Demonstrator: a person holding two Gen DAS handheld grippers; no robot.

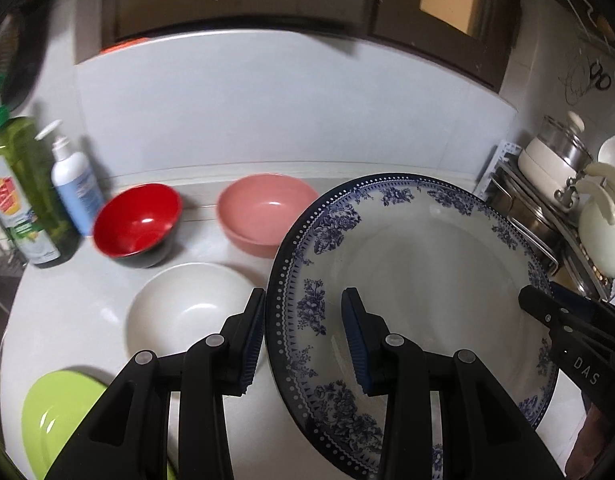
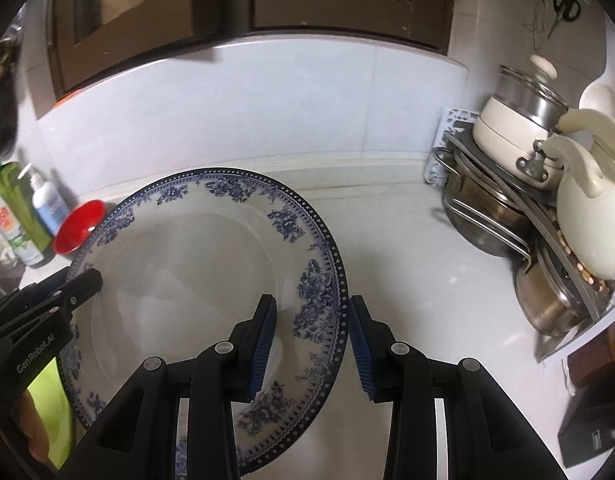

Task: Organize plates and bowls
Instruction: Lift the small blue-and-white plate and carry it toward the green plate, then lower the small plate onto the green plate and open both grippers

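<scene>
A large white plate with a blue floral rim (image 1: 427, 260) (image 2: 187, 260) hangs tilted above the counter, covering part of the pink bowl (image 1: 263, 212). My left gripper (image 1: 303, 344) straddles the plate's left rim, one finger outside and one inside, shut on it. My right gripper (image 2: 311, 344) clamps the opposite rim the same way. A red bowl (image 1: 137, 224) (image 2: 79, 226) and a white bowl (image 1: 187, 308) stand on the counter to the left. A lime green plate (image 1: 55, 412) lies at the near left corner.
A green dish-soap bottle (image 1: 23, 192) and a white pump bottle (image 1: 75, 188) stand at the far left. A corner rack of steel pots (image 2: 507, 216) with a cream kettle (image 2: 587, 232) fills the right. The white tiled wall (image 1: 267, 120) is behind.
</scene>
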